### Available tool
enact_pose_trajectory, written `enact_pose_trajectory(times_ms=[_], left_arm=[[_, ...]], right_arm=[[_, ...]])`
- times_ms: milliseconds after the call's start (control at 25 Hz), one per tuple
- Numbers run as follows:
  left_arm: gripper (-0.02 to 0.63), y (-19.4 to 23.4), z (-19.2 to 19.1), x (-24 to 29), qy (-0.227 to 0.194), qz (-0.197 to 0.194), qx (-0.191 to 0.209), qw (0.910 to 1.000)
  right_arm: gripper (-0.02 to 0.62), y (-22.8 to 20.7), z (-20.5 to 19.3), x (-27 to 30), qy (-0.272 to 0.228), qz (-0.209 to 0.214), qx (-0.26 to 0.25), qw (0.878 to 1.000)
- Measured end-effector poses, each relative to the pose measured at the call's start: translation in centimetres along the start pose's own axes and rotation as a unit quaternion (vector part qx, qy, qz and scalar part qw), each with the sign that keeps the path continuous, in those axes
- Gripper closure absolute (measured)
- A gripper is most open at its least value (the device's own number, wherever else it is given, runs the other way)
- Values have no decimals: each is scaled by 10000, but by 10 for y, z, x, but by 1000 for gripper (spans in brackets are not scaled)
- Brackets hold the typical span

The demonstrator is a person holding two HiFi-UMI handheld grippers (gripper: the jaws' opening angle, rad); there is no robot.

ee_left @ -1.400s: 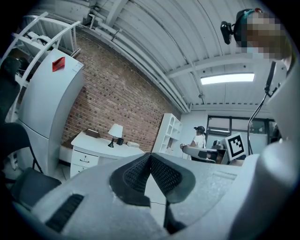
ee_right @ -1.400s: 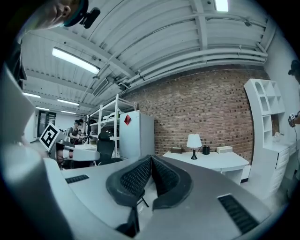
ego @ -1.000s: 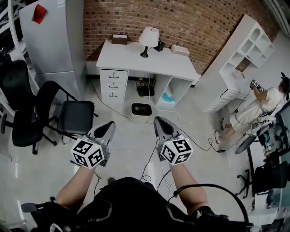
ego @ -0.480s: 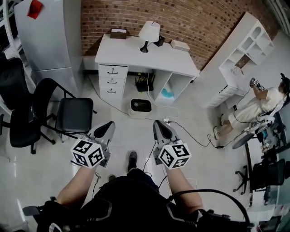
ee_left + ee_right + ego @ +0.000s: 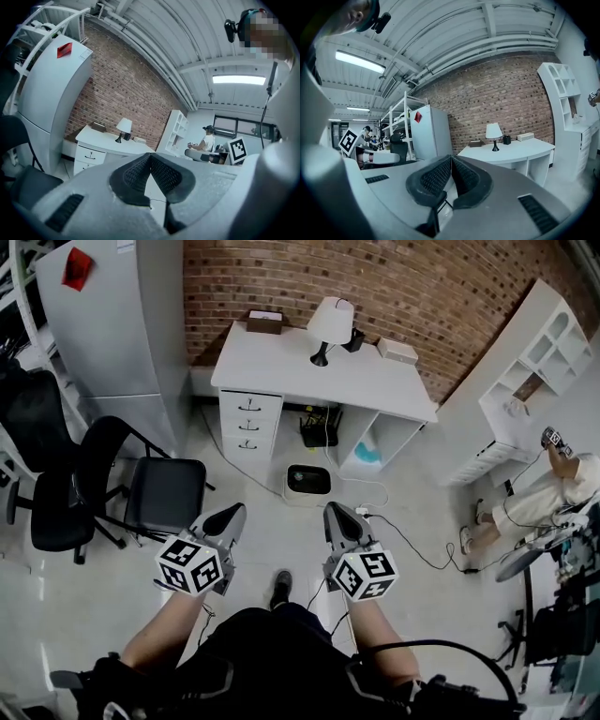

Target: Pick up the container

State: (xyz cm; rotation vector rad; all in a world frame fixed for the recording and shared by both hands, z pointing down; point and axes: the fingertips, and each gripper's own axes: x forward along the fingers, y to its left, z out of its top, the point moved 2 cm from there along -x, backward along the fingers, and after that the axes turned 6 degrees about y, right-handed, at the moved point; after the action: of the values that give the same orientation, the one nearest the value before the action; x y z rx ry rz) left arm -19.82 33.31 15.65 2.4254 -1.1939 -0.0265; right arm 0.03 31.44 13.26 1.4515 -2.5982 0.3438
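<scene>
Judging risk first: both tongs are shut w/ nothing btwn the pads. The left gripper point(image 5: 228, 518) and right gripper point(image 5: 339, 517) are held about level, side by side over the floor, well apart from anything to grab. The jaws must open before any pick; going in closed would only shove the thing away.

Which item is "the container" isn't certain. Likeliest is the white bin point(image 5: 307, 482) w/ a dark top, on the floor just in front of the desk point(image 5: 281, 367), near its open right bay. It sits low, so a deep reach down is prob. needed. The cables point(image 5: 403, 538) trailing on the floor beside it could snag a jaw or a foot. The bin looks wide for these jaws, so a rim pinch may slip or tip it.

Other candidates are the brown box point(image 5: 265, 322) at the desk's back-left corner and the white box point(image 5: 398, 351) at its back-right corner. The lamp point(image 5: 330, 324) stands btwn them near the back edge, easy to knock.

Surface & room: pale glossy floor. The white desk, drawers on its left, stands against a brick wall point(image 5: 394, 277). A grey cabinet point(image 5: 112, 324) and black chairs point(image 5: 164, 493) are at left, a white shelf unit point(image 5: 548, 343) at right, and a person point(image 5: 548, 488) is seated at far right.
</scene>
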Motion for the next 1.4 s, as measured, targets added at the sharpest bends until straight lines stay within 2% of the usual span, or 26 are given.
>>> enact_pose_trajectory(times_ms=[320, 640, 880, 1080, 1240, 1400], left_arm=[[595, 19, 18, 79, 122, 26, -87, 9999], [595, 34, 27, 155, 316, 304, -140, 9989], [595, 39, 31, 212, 447, 456, -197, 9978], [595, 49, 28, 237, 666, 353, -186, 9970], [595, 73, 23, 258, 816, 376, -287, 9955], [595, 103, 16, 280, 963, 310, -491, 9937]], right_arm=[[588, -57, 5, 46, 124, 130, 101, 9998], [588, -125, 10, 81, 229, 320, 176, 9991], [588, -163, 10, 104, 280, 534, -151, 9981], [588, -181, 2, 124, 282, 539, 120, 9981], [586, -190, -11, 145, 469, 574, 328, 9967], [586, -201, -28, 166, 686, 366, 502, 9957]])
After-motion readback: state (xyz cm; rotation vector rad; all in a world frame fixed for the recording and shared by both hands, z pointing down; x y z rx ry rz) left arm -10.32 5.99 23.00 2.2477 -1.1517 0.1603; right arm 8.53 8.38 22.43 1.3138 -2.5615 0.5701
